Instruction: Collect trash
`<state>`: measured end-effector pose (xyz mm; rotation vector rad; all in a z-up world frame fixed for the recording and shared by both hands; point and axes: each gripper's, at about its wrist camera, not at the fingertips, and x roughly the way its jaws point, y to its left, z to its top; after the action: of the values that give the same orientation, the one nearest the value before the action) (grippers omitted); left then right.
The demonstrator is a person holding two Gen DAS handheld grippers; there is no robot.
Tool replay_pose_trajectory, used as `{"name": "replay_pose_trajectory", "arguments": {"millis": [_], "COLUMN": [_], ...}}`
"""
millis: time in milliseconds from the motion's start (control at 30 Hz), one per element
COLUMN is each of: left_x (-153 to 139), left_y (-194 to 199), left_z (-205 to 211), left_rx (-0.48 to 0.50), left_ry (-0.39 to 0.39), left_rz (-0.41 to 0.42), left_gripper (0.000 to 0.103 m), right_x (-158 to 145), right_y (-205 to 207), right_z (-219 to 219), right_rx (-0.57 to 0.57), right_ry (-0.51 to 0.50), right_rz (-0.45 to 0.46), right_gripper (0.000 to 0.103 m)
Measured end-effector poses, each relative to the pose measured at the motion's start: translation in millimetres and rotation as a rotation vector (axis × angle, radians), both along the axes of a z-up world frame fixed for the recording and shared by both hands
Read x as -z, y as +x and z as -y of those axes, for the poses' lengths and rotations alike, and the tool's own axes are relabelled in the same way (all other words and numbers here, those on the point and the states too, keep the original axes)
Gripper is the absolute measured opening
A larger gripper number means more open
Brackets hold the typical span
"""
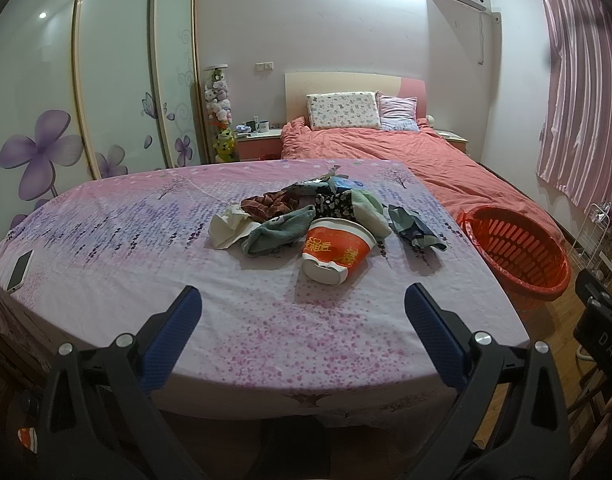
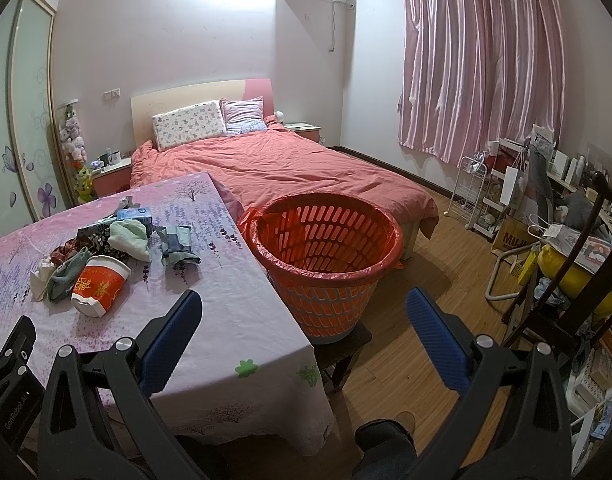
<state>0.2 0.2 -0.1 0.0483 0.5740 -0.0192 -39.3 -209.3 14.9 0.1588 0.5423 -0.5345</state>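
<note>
Both claws — left (image 1: 303, 312), right (image 2: 303, 314) — spread wide, holding nothing, above the surface's (image 1: 105, 248) near edge; cup (image 1: 338, 250) tipped over mid-surface against a rag pile (image 1: 301, 210); basket (image 2: 326, 256) just beside the right edge.

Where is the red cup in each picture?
Left wrist: the cup lies on its side mid-table, just ahead of the open left gripper.
Right wrist: the cup lies at left, on the table.
Shared landmark: the orange basket right of the table.
</note>
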Motion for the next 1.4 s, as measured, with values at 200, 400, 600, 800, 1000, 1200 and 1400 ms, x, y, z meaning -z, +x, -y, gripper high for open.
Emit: {"name": "replay_pose_trajectory", "arguments": {"millis": [200, 400, 600, 800, 1000, 1200, 1400], "left_x": [0.0, 0.0, 0.0, 0.0, 0.0, 0.0, 0.3], "left_y": [0.0, 0.1, 0.1, 0.1, 0.1, 0.2, 4.3], "left_z": [-0.1, -0.1, -0.1, -0.1, -0.1, -0.2, 2.8], "left_rx": [0.0, 0.0, 0.0, -0.001, 0.0, 0.0, -0.002], "left_ry": [0.0, -0.001, -0.001, -0.001, -0.001, -0.002, 0.0], "left_rz": [-0.001, -0.001, -0.001, -0.001, -0.002, -0.003, -0.007], "left_gripper": [0.099, 0.099, 0.099, 0.099, 0.099, 0.099, 0.099], "right_x": [0.3, 0.8, 1.1, 1.4, 1.4, 2.0, 3.4], "right_y": [0.0, 0.3, 0.2, -0.1, 0.6, 1.2, 1.9], "right_z": [0.1, 0.0, 0.2, 0.8, 1.1, 0.8, -0.3], "right_rx": [0.0, 0.0, 0.001, 0.0, 0.001, 0.001, 0.0], "right_ry": [0.0, 0.001, 0.0, 0.001, 0.001, 0.001, 0.002], "right_rz": [0.0, 0.0, 0.001, 0.0, 0.0, 0.0, -0.001], "right_gripper": [0.101, 0.101, 0.101, 0.101, 0.101, 0.101, 0.101]}}
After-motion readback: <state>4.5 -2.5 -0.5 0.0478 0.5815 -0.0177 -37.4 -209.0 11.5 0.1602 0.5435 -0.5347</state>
